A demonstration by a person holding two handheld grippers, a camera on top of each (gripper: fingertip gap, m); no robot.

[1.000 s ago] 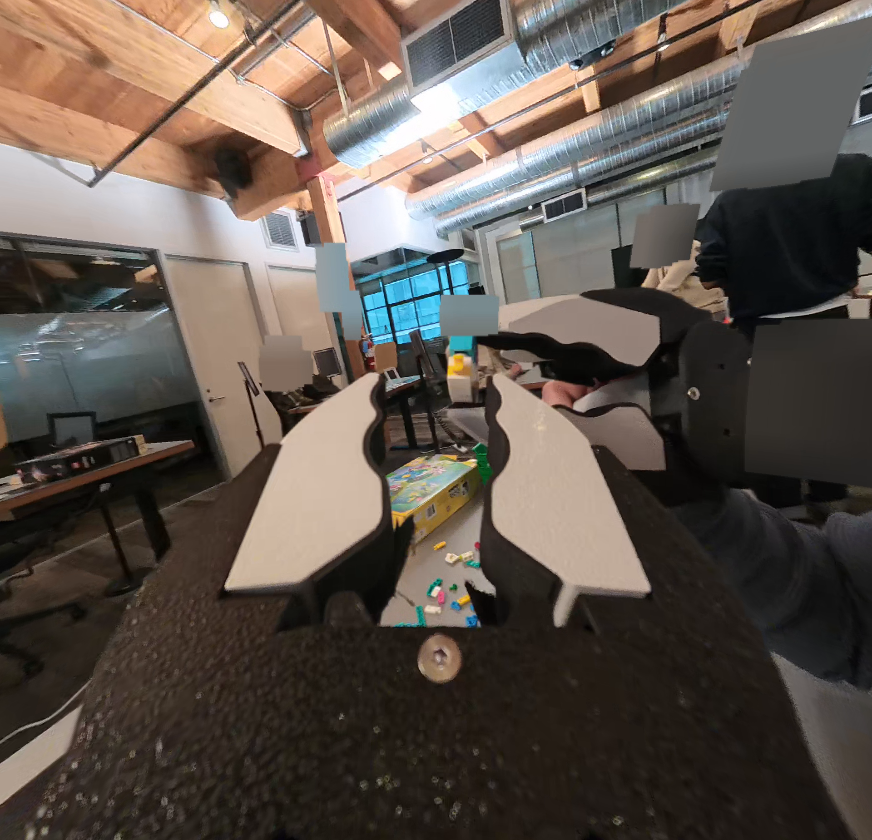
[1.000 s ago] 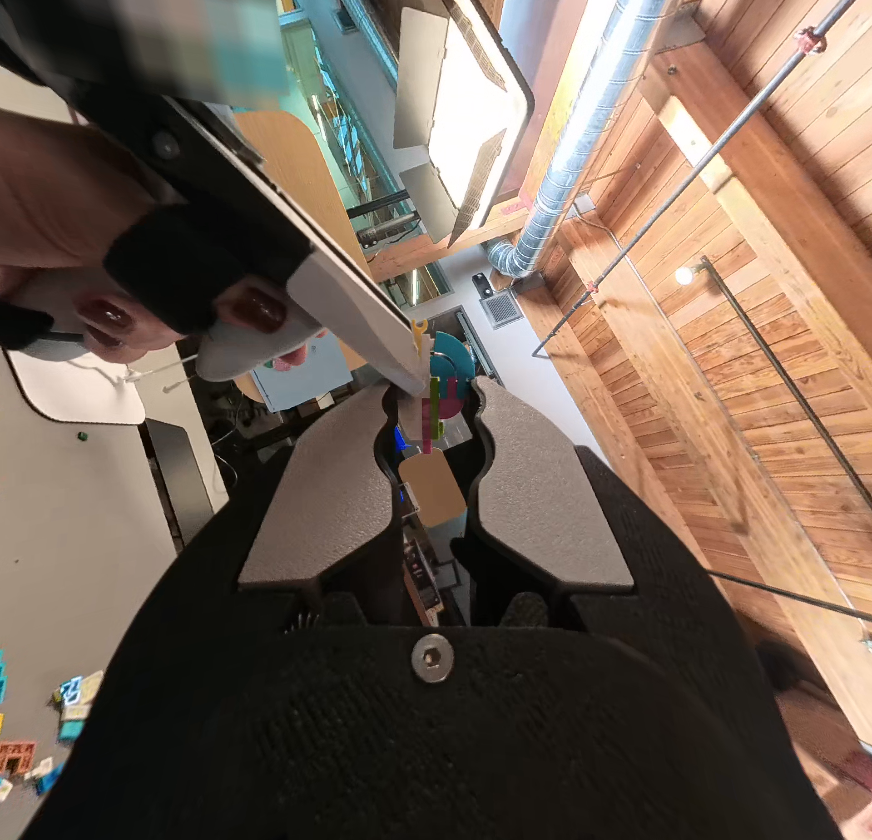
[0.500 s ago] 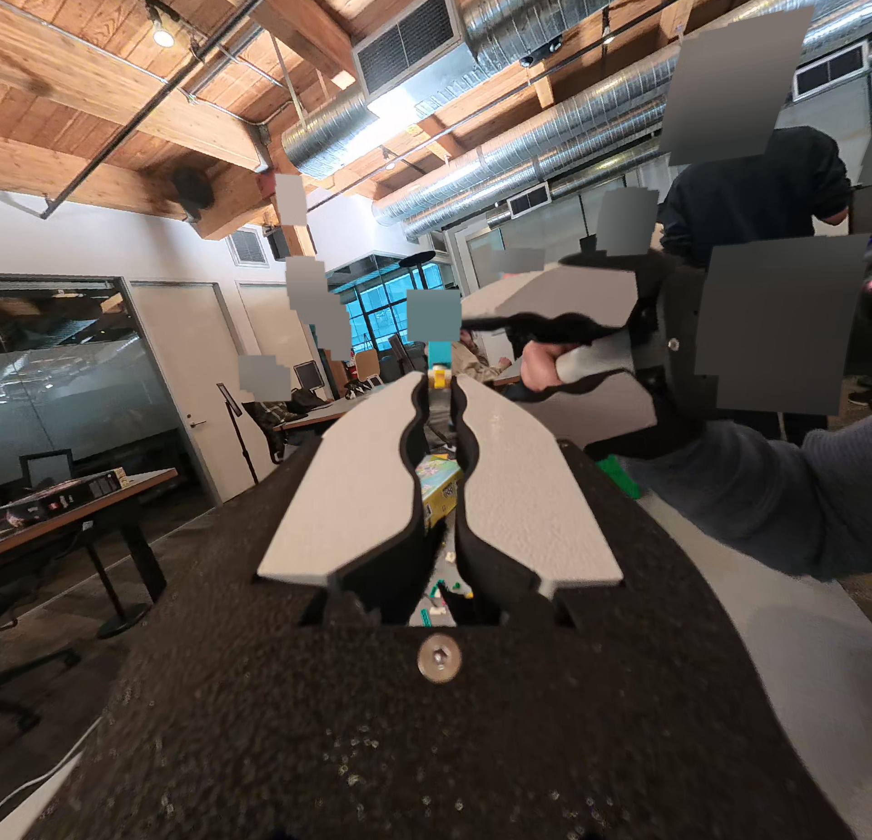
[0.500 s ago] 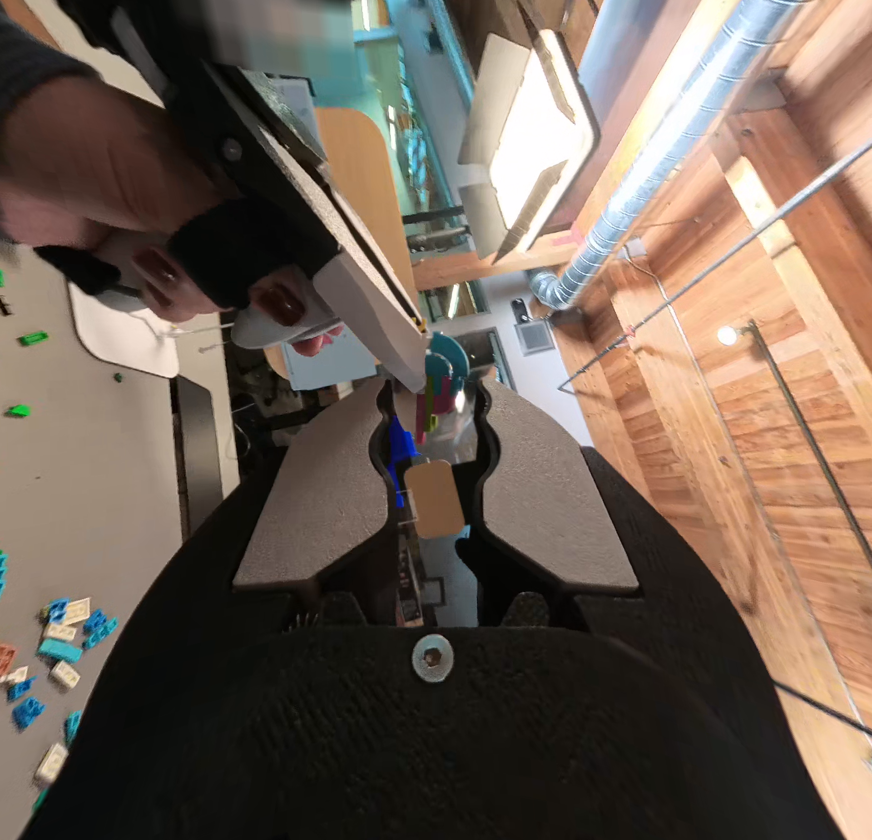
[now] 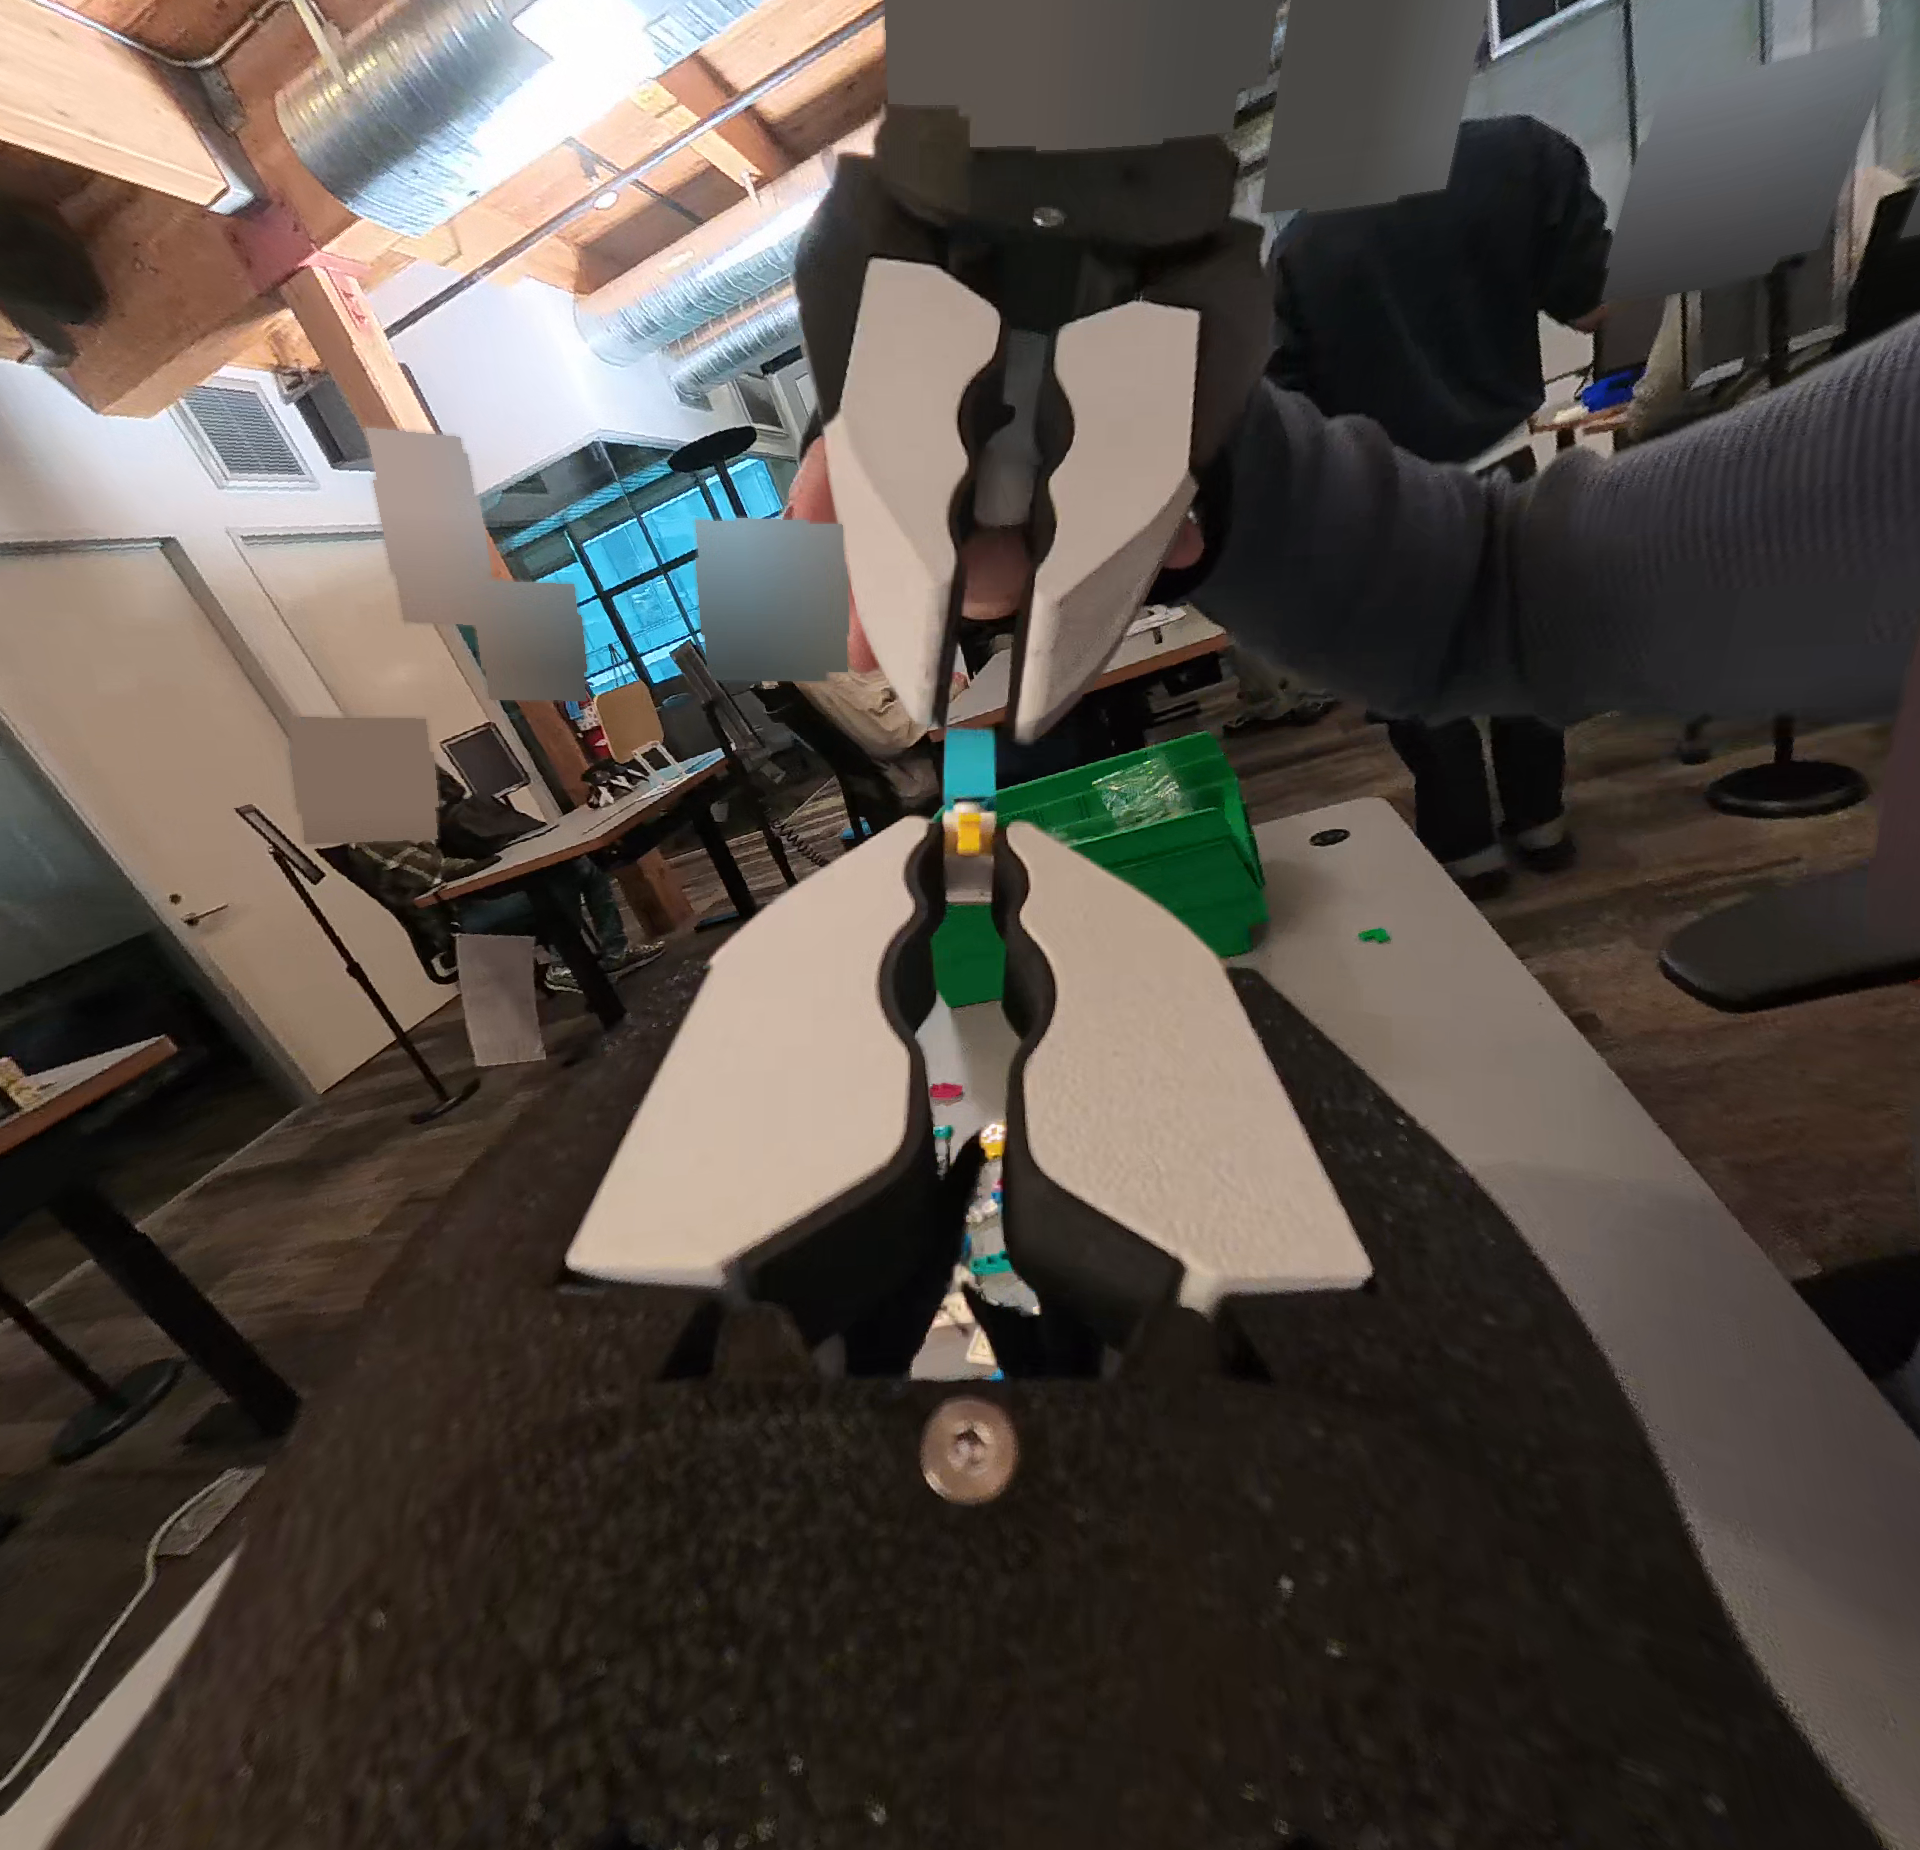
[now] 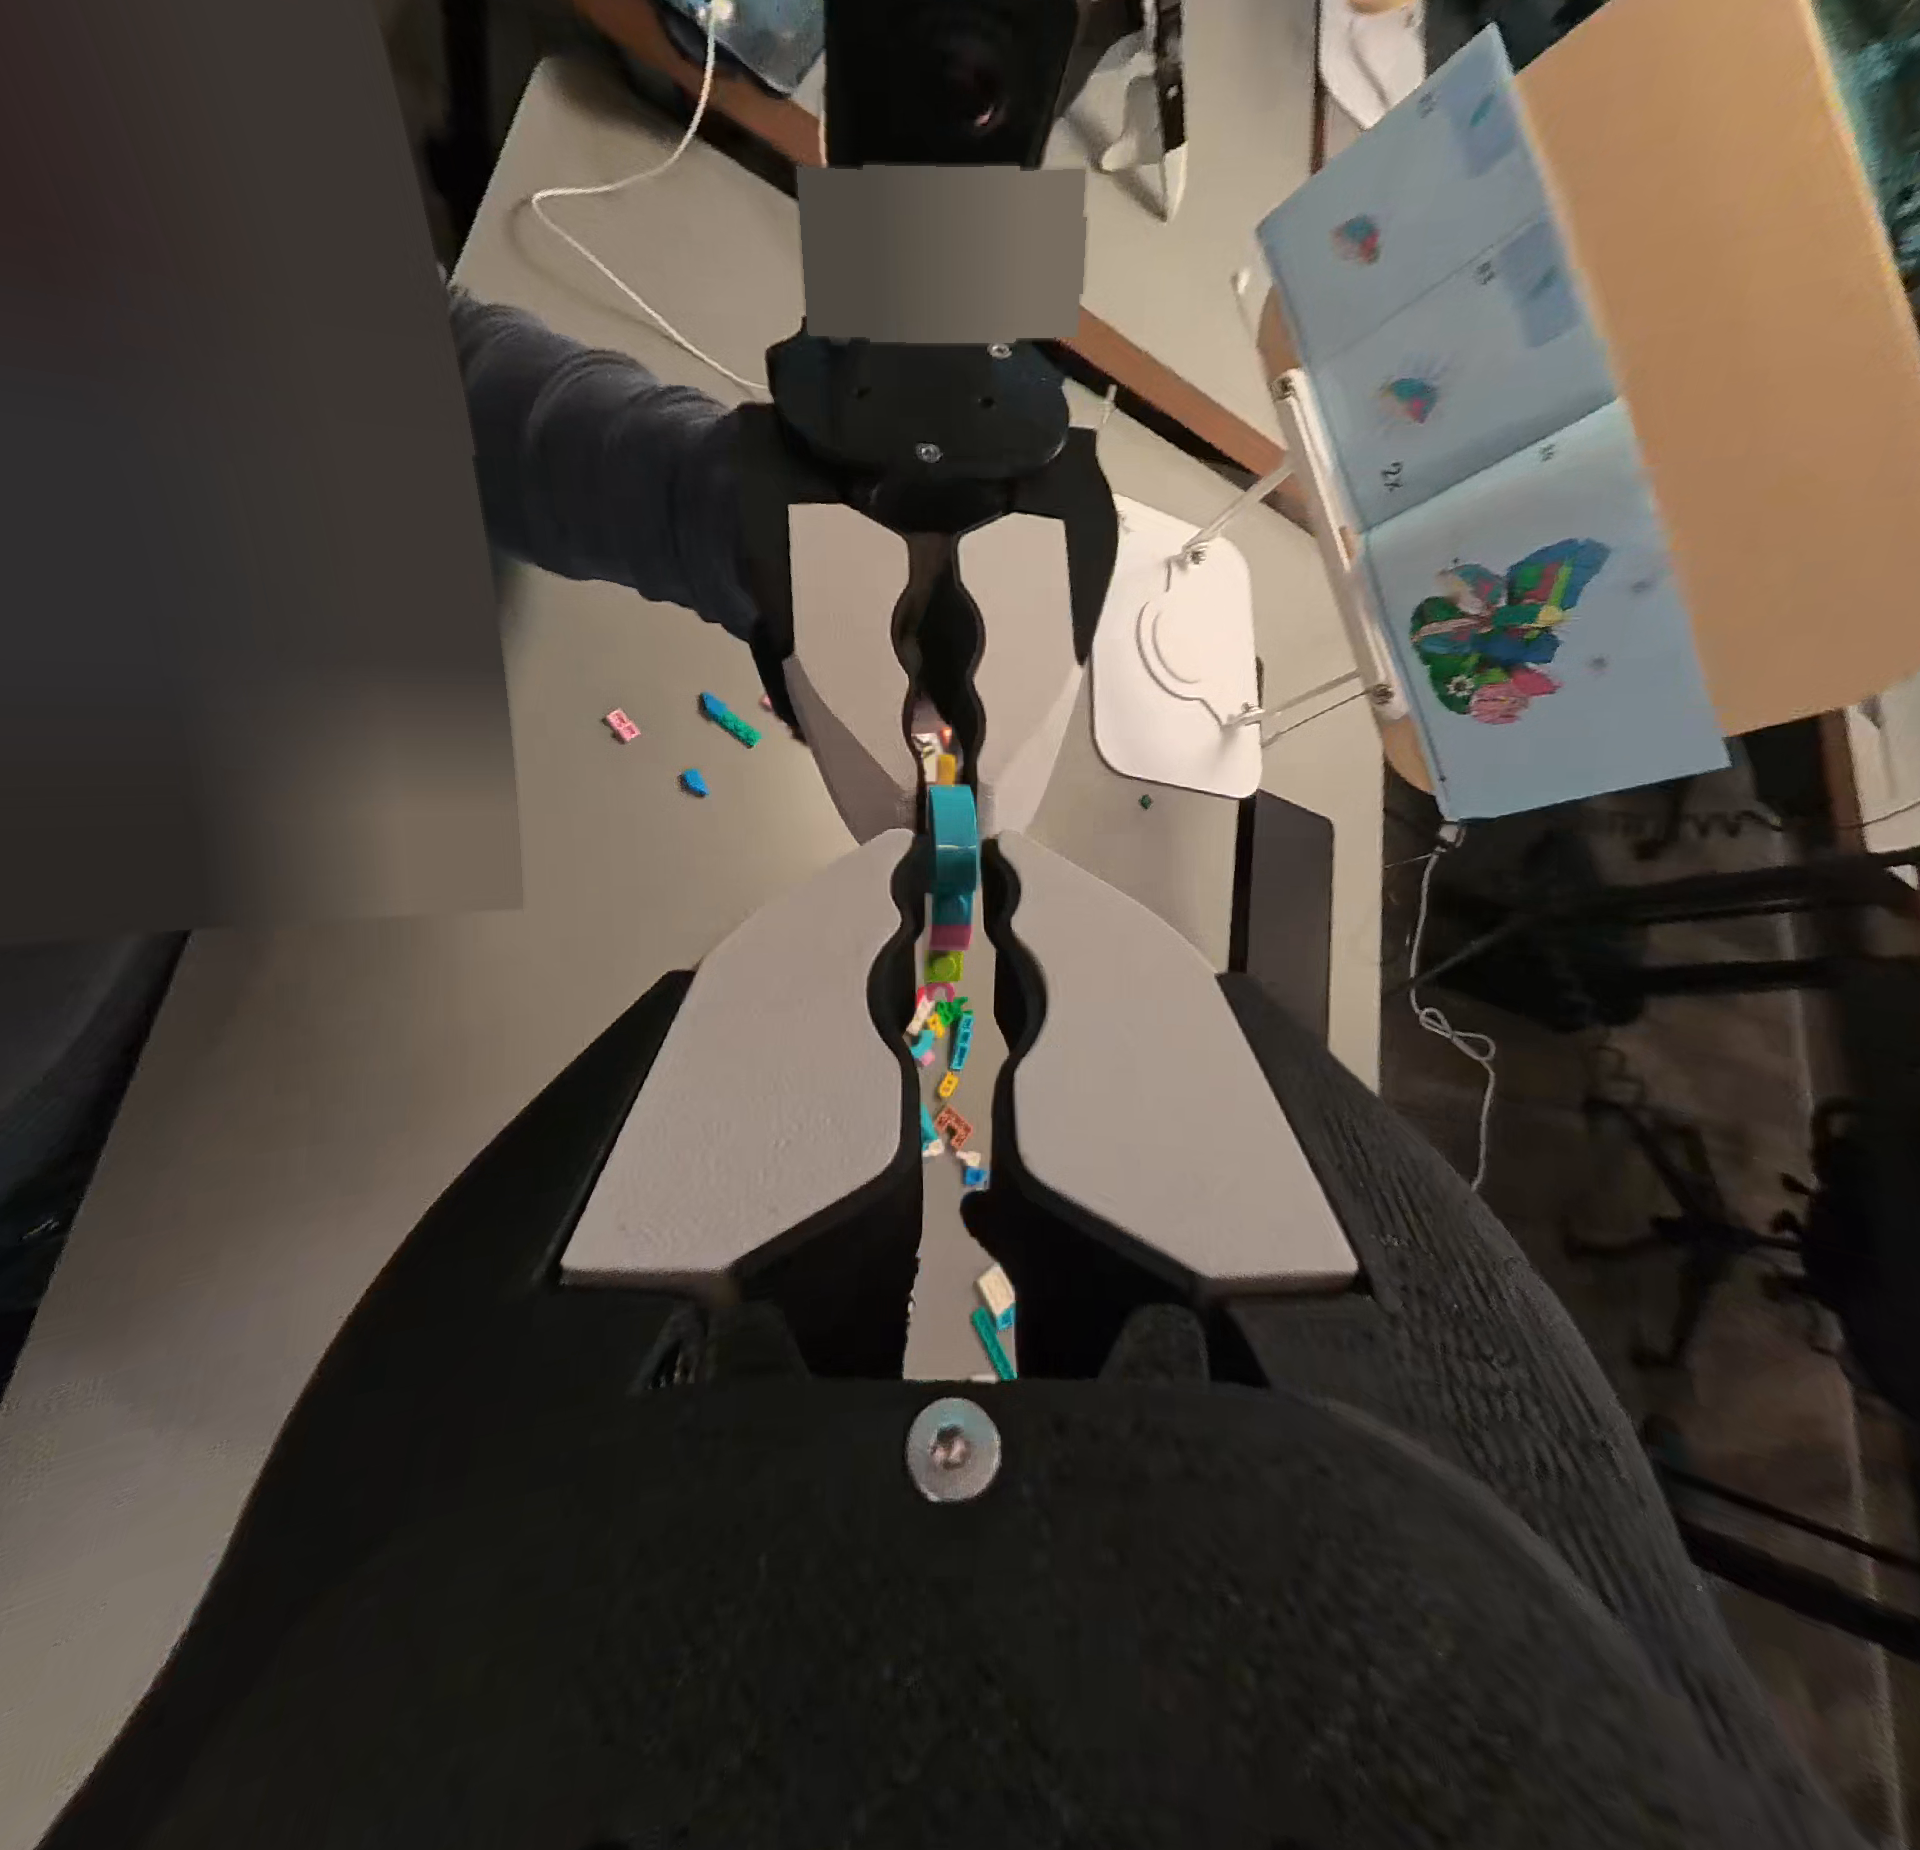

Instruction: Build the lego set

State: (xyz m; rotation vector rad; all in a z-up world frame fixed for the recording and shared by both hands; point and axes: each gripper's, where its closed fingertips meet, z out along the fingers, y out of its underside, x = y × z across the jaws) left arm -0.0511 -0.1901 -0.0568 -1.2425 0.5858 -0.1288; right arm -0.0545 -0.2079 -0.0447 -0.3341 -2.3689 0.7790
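so, label by label, left to right:
grey table (image 6: 312,1125): bare on its left side in the right wrist view, with a white cable across the far part.
stray bricks (image 6: 727,720): a pink, a blue-green and a small blue one lie apart on the table, left of the grippers.
left gripper (image 5: 968,844): fingers drawn close together, clamped at the tips on a small yellow and white piece (image 5: 966,832); in the right wrist view it faces the camera from the far side (image 6: 940,761).
right gripper (image 6: 951,865): fingers nearly together, clamped on the teal lego assembly (image 6: 951,844); in the left wrist view it comes down from above (image 5: 971,730), tips pinching the teal part (image 5: 968,766).
meeting point: the two grippers stand tip to tip, the yellow piece touching the teal assembly's end, both held in the air above the table.
loose brick pile (image 6: 951,1062): many small coloured pieces on the table, seen through the right gripper's gap.
green bin (image 5: 1143,865): on the table behind the grippers.
instruction booklet (image 6: 1486,512): open on a white stand at the right, pale blue pages with coloured pictures.
grey sleeve (image 5: 1507,574): the arm that holds the right gripper.
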